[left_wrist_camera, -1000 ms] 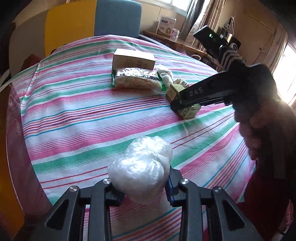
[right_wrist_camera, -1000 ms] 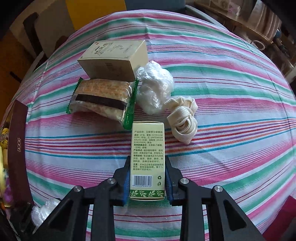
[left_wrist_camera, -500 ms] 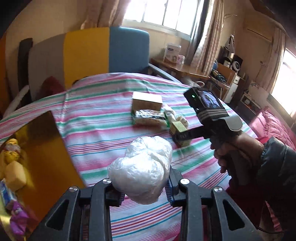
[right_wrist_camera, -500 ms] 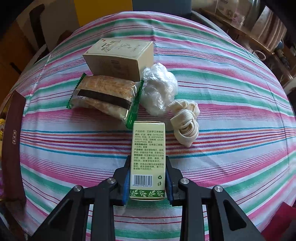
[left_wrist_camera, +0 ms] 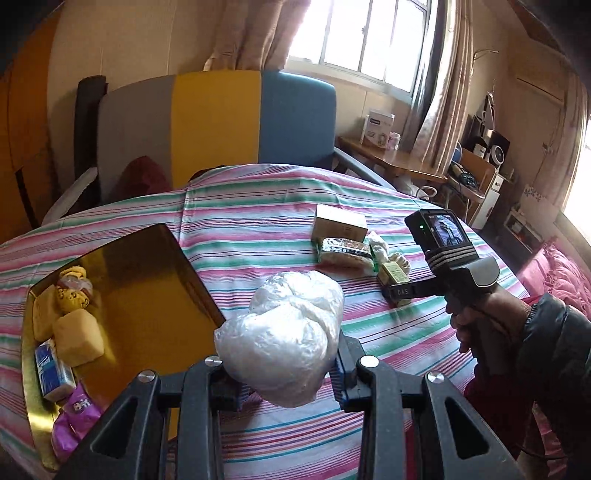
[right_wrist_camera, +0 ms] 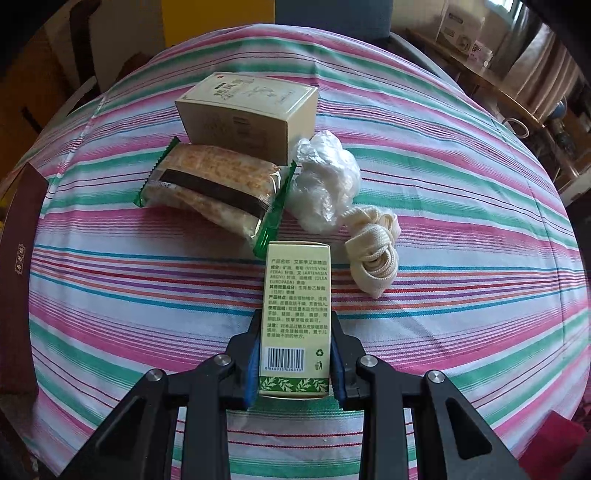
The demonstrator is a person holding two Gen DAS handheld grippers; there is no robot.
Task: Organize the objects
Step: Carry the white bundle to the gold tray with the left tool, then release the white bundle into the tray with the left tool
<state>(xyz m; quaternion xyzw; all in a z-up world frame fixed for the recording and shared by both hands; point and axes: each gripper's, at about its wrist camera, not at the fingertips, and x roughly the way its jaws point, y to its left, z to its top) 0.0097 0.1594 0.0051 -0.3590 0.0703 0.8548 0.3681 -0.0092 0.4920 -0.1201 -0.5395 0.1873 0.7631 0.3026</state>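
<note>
Two loads are airborne: the left gripper (left_wrist_camera: 282, 373) clamps a crumpled plastic bag (left_wrist_camera: 284, 336) beside the gold tray (left_wrist_camera: 147, 280); the right gripper (right_wrist_camera: 295, 363) pinches a green carton (right_wrist_camera: 295, 314). Clear the tray's rim before releasing.

Surface (left_wrist_camera: 258, 206) under a cloth striped pink, green and white. Behind it a chair back (left_wrist_camera: 218, 122) in grey, yellow and blue panels. Window (left_wrist_camera: 354, 37) beyond, bright, with beige curtains (left_wrist_camera: 251, 33) either side. Wooden side desk (left_wrist_camera: 391, 158) to the right carries a white carton (left_wrist_camera: 378, 127) and a mug (left_wrist_camera: 394, 140). Cluttered shelf unit (left_wrist_camera: 480, 173) further right.
</note>
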